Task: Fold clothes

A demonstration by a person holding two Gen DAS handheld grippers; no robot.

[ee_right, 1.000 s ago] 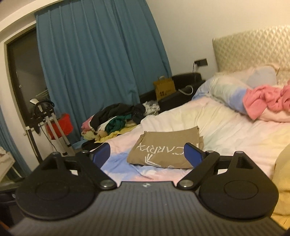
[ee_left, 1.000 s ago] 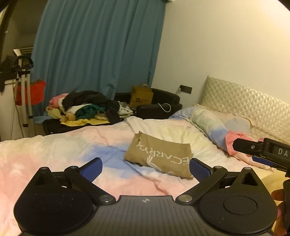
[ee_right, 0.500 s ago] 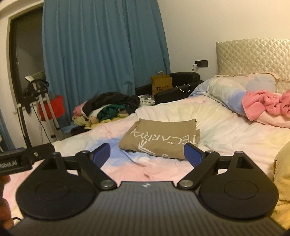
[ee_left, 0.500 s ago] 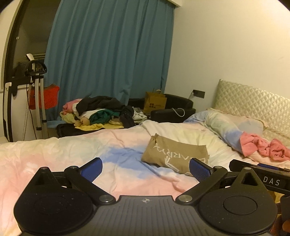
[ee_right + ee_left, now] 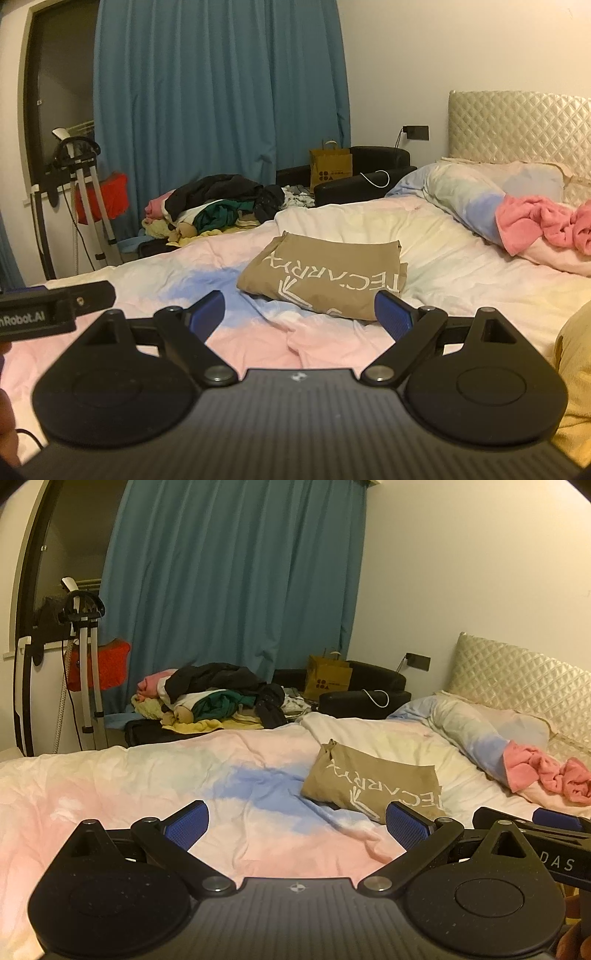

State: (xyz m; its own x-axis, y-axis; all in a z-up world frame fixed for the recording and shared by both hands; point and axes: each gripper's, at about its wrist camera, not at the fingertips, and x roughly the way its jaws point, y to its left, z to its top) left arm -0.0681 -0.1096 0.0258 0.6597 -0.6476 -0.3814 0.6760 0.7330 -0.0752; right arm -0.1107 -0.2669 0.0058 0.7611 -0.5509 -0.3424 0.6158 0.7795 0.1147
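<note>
A folded tan shirt [image 5: 373,781] with white lettering lies on the pastel duvet [image 5: 147,782] in the middle of the bed; it also shows in the right wrist view [image 5: 328,277]. My left gripper [image 5: 297,821] is open and empty, held above the duvet short of the shirt. My right gripper [image 5: 300,314] is open and empty, just in front of the shirt's near edge. A yellow garment [image 5: 574,376] lies at the right edge beside my right gripper. A crumpled pink garment [image 5: 546,223] lies near the pillow.
A pile of mixed clothes [image 5: 210,698] sits beyond the far bed edge, in front of a blue curtain [image 5: 236,590]. A pastel pillow [image 5: 476,731] and quilted headboard [image 5: 517,679] are at right. A tripod stand [image 5: 85,657] stands at left. A paper bag [image 5: 327,677] rests on a black sofa [image 5: 369,694].
Both grippers have levelled out and drawn back a little from the shirt, still open. The left view has swung left. Each gripper now shows at the edge of the other's view.
</note>
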